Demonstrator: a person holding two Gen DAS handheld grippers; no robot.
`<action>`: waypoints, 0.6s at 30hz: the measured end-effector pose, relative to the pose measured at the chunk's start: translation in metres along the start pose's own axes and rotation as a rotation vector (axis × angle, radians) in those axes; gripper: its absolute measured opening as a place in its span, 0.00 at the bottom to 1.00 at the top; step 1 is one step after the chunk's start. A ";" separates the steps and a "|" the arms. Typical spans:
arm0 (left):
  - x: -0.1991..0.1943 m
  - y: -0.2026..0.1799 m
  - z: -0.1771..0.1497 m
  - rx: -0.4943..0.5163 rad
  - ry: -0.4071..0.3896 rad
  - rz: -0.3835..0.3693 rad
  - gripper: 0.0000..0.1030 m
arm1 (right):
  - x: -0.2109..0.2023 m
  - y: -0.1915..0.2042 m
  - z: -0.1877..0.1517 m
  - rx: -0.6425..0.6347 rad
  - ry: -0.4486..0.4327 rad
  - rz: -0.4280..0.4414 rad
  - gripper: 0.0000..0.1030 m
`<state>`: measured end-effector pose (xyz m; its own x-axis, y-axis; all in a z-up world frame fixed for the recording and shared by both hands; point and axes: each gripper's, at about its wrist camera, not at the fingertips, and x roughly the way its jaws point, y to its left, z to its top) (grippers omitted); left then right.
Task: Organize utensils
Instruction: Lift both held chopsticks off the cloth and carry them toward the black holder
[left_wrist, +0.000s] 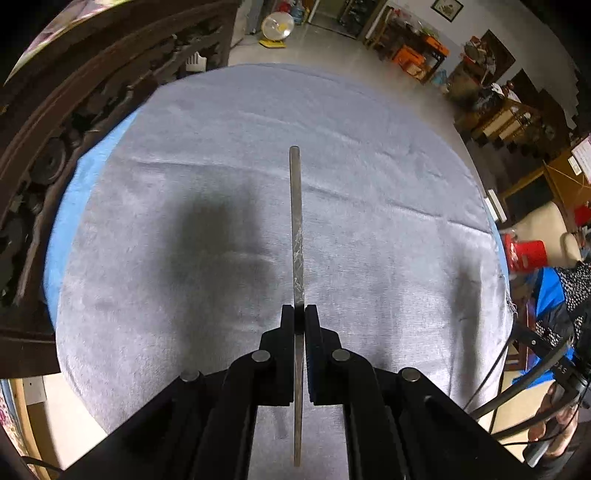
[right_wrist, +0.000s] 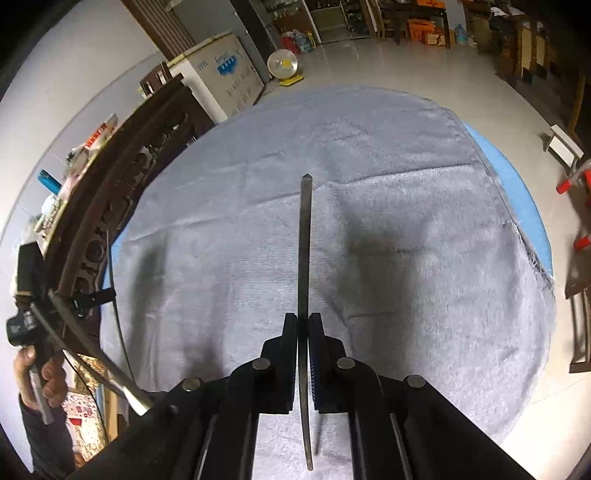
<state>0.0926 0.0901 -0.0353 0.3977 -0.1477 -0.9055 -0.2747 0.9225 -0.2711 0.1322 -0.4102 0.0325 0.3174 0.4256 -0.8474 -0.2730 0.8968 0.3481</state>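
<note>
My left gripper (left_wrist: 300, 310) is shut on a thin flat metal utensil (left_wrist: 296, 229), seen edge-on; its handle points forward above the grey cloth. My right gripper (right_wrist: 303, 318) is shut on a second thin metal utensil (right_wrist: 304, 251), also edge-on, its handle pointing forward above the same cloth. Both utensils are held in the air and cast shadows on the cloth. Which kind of utensil each is cannot be told from the edge-on view.
A round table covered by a grey towel (left_wrist: 221, 184) over a blue cloth (left_wrist: 70, 206). A dark carved wooden bench back (left_wrist: 55, 129) stands along the left side. The person's other hand and gripper cables show at the right edge (left_wrist: 554, 369).
</note>
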 end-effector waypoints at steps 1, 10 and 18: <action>-0.001 -0.002 -0.001 0.001 -0.018 0.020 0.05 | 0.000 0.000 -0.002 0.002 -0.003 0.005 0.07; -0.024 -0.008 -0.027 0.039 -0.132 0.113 0.05 | -0.002 0.010 -0.019 0.002 -0.019 0.028 0.07; -0.028 -0.017 -0.041 0.075 -0.160 0.127 0.05 | 0.000 0.018 -0.031 0.000 -0.016 0.043 0.07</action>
<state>0.0500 0.0640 -0.0187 0.4995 0.0238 -0.8660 -0.2676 0.9550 -0.1280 0.0993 -0.3981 0.0261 0.3196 0.4659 -0.8251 -0.2864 0.8776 0.3845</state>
